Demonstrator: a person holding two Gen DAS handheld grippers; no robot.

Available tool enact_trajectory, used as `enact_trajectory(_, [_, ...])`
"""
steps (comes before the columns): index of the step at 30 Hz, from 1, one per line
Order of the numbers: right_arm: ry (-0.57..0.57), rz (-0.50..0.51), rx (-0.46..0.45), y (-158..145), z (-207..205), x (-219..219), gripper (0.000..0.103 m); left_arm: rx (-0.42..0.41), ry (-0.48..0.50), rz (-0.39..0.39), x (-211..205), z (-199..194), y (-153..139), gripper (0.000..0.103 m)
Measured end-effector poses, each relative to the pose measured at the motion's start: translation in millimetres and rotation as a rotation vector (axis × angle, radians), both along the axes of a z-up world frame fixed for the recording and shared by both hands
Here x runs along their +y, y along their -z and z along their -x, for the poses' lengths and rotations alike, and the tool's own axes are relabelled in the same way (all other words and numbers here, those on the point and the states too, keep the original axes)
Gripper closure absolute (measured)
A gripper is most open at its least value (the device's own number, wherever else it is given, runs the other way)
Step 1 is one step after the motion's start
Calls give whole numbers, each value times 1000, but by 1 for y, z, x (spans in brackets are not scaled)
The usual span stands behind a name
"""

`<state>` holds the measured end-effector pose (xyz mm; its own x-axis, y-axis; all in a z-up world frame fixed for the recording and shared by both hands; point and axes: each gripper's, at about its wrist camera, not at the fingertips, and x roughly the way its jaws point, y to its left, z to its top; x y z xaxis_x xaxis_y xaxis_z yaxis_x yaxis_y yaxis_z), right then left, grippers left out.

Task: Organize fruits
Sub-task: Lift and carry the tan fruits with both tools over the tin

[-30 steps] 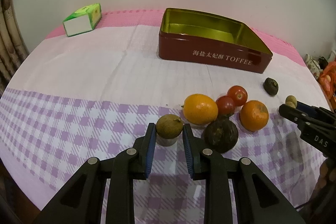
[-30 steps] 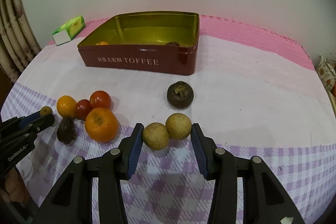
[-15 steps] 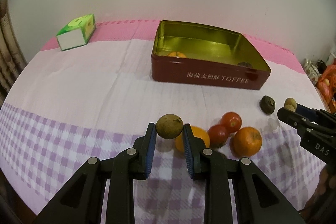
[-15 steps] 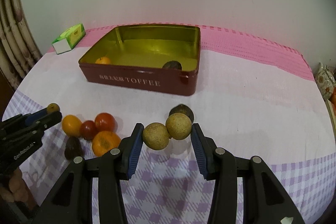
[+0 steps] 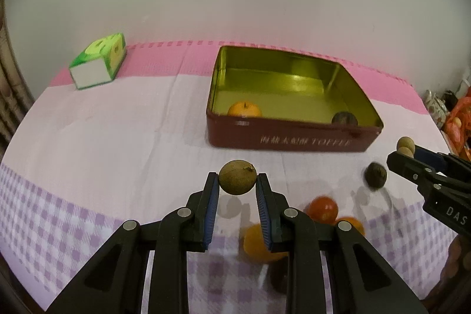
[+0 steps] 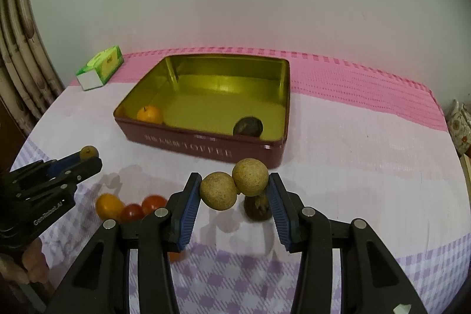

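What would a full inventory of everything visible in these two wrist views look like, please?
Toffee tin: one, dark red outside, gold inside, open, mid-table.
Orange in tin: one, near-left corner.
Dark fruit in tin: one, brown, near-right corner.
Loose fruit on cloth: two red tomatoes, two orange citrus, dark brown fruit.
Tissue box: one, green and white, far left.
Tablecloth: pink, white, purple-checked.
Curtain: beige, left edge.
Left gripper: black, blue pads, shut on one tan-brown fruit.
Right gripper: shut on two tan fruits.
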<state>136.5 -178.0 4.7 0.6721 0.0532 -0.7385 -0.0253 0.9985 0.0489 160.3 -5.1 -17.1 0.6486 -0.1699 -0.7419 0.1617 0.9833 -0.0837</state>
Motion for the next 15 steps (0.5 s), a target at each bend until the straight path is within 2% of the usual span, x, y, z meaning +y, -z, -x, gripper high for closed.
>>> enact_trajectory(7, [-16, 10, -25, -11, -19, 4, 61, -36, 12, 17, -4, -25, -17, 76])
enact_trajectory(15, [-28, 24, -27, -12, -45, 3, 61, -48, 26, 21, -11, -54, -24, 76])
